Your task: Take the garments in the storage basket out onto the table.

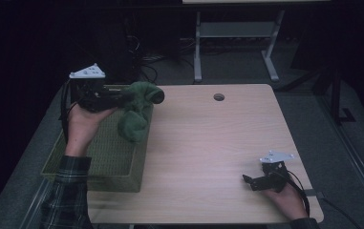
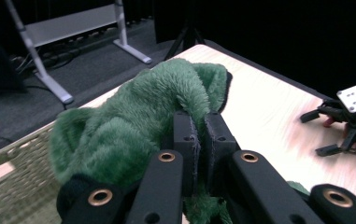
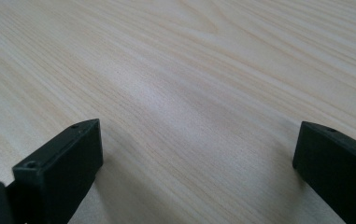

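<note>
A fluffy green cloth [image 1: 139, 110] hangs in the air over the right rim of the green woven basket [image 1: 108, 164], its lower end drooping toward the basket's edge. My left gripper [image 1: 124, 97] is shut on the cloth's upper fold; in the left gripper view the two jaws pinch the green cloth [image 2: 133, 121] tightly between them, left gripper [image 2: 202, 122]. My right gripper [image 1: 247, 180] rests low on the table near the front right corner, jaws wide apart with bare wood between them, right gripper [image 3: 196, 144].
The light wooden table [image 1: 208, 143] has a round cable hole [image 1: 219, 97] near its far edge. A grey metal desk frame [image 1: 234, 33] stands on the dark floor behind. The basket lies along the table's left side.
</note>
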`<state>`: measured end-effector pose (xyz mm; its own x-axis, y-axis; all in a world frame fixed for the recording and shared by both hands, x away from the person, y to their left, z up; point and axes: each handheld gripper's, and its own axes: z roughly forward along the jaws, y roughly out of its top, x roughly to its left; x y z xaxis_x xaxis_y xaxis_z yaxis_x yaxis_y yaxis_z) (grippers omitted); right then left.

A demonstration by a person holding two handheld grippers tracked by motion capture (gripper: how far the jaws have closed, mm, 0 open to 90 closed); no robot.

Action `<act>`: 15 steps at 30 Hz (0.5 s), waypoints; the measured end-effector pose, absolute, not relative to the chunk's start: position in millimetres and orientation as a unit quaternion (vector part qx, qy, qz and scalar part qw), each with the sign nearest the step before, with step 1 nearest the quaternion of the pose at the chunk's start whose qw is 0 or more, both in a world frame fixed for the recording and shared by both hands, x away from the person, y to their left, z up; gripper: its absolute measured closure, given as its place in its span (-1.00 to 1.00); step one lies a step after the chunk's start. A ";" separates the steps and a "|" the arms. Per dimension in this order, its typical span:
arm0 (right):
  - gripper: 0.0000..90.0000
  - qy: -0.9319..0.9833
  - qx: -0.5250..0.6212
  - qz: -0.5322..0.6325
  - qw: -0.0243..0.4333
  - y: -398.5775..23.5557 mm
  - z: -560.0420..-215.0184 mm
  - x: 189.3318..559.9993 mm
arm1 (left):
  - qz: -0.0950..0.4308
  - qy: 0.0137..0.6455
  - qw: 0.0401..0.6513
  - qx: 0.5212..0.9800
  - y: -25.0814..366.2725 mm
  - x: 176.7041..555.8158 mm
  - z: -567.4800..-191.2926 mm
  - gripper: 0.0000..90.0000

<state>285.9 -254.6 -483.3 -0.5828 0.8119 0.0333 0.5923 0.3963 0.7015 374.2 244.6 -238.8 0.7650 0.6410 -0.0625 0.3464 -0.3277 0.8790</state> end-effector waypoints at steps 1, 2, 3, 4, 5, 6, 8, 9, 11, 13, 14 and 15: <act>-0.98 0.820 0.428 0.345 0.160 -254.6 -483.3 285.9 | 0.150 0.306 0.490 0.802 241.0 373.9 -238.3 0.89; -0.98 0.820 0.428 0.344 0.159 -254.6 -483.3 285.9 | 0.149 0.303 0.491 0.803 237.3 373.9 -238.0 0.89; -0.98 0.820 0.428 0.345 0.160 -254.6 -483.3 285.9 | 0.148 0.302 0.492 0.803 234.2 373.9 -238.0 0.89; -0.98 0.820 0.428 0.344 0.159 -254.6 -483.3 285.9 | 0.147 0.299 0.490 0.805 229.1 373.7 -237.6 0.89; -0.98 0.820 0.428 0.344 0.160 -254.6 -483.3 285.9 | 0.147 0.297 0.491 0.806 225.6 373.5 -237.6 0.89; -0.98 0.820 0.428 0.344 0.159 -254.7 -483.3 285.9 | 0.146 0.293 0.490 0.808 221.1 373.2 -237.3 0.89; -0.98 0.820 0.428 0.344 0.159 -254.6 -483.3 285.9 | 0.143 0.286 0.492 0.810 210.1 372.2 -237.2 0.89; -0.98 0.820 0.428 0.344 0.159 -254.6 -483.3 285.9 | 0.143 0.283 0.491 0.811 206.6 371.9 -237.1 0.89; -0.98 0.820 0.428 0.345 0.160 -254.6 -483.3 285.9 | 0.145 0.276 0.491 0.814 197.0 370.7 -237.6 0.89; -0.98 0.820 0.428 0.345 0.159 -254.6 -483.3 285.9 | 0.147 0.272 0.489 0.816 188.1 369.2 -238.4 0.89; -0.98 0.820 0.428 0.345 0.159 -254.6 -483.3 285.9 | 0.148 0.270 0.488 0.817 183.7 368.5 -238.9 0.89; -0.98 0.820 0.428 0.345 0.159 -254.5 -483.3 285.9 | 0.147 0.269 0.487 0.818 179.4 367.6 -239.5 0.89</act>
